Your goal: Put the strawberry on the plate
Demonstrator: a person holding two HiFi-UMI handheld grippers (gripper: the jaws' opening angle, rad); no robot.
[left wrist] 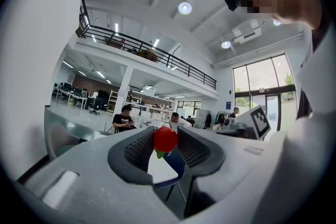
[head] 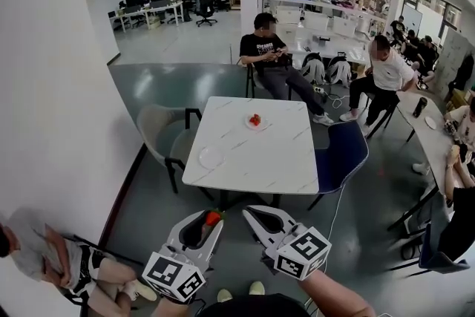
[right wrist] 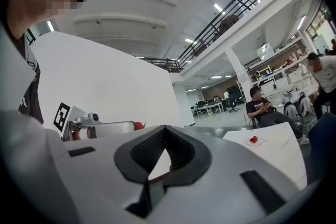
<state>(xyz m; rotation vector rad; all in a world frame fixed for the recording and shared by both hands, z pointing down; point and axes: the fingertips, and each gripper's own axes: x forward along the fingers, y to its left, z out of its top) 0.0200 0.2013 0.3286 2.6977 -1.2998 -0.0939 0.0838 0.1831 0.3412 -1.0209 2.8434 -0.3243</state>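
A red strawberry (head: 214, 218) (left wrist: 165, 139) sits pinched at the tips of my left gripper (head: 210, 224) (left wrist: 165, 142), which is held well short of the white table (head: 278, 159). On the table's near left lies an empty white plate (head: 211, 157). A second small plate (head: 254, 122) (right wrist: 254, 140) at the far side carries another strawberry (head: 254, 119). My right gripper (head: 254, 220) (right wrist: 165, 130) hangs beside the left one, shut with nothing between its jaws. In the right gripper view the left gripper (right wrist: 105, 128) shows to the left, a bit of red at its tip.
A grey chair (head: 158, 131) stands at the table's left and a blue chair (head: 341, 152) at its right. Seated people (head: 271, 59) are behind the table and along the right. A white wall (head: 52, 100) runs along the left, with a person's legs (head: 89, 275) near its foot.
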